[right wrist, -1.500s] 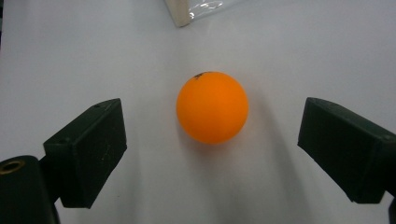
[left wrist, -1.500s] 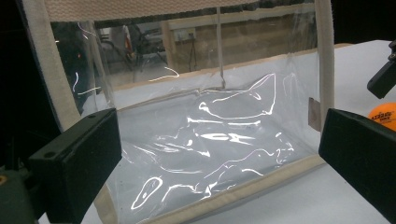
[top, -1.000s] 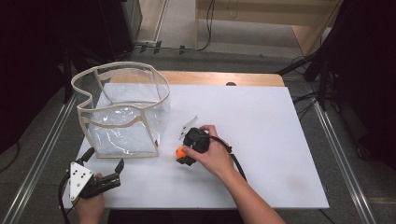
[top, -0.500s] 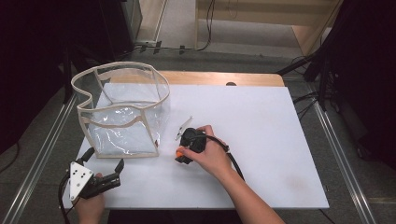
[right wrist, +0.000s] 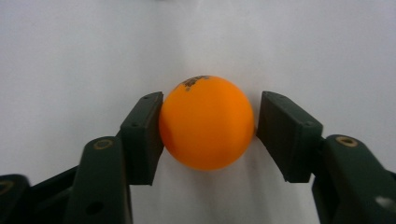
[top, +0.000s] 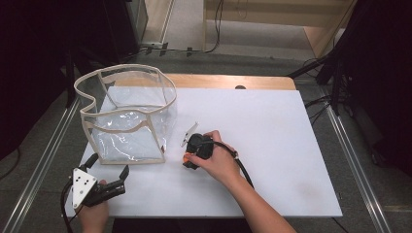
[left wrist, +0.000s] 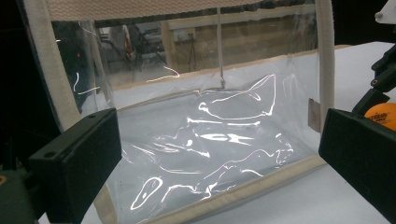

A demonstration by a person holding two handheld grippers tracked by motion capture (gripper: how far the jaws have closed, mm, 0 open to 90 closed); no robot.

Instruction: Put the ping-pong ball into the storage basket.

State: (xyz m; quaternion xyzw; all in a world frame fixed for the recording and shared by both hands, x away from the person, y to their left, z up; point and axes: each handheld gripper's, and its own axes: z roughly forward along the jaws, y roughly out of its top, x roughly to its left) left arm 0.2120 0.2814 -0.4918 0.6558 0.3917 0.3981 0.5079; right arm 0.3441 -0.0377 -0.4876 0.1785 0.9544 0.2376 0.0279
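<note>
Orange ball (right wrist: 206, 122) on the white table (top: 291, 145), right gripper (right wrist: 208, 123) jaws just closing, clamped on it, clear bag (top: 127, 116) at ten o'clock, left gripper (top: 108, 178) jaws apart at seven o'clock.

A smooth, slightly glossy orange plastic ball (right wrist: 207, 122) rests on the matt white table (top: 272, 121) beside a glossy clear-plastic bag (top: 127, 116) trimmed in woven cloth.

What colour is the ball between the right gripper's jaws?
Orange, with a small dark print on top; the ball shows best in the right gripper view.
</note>
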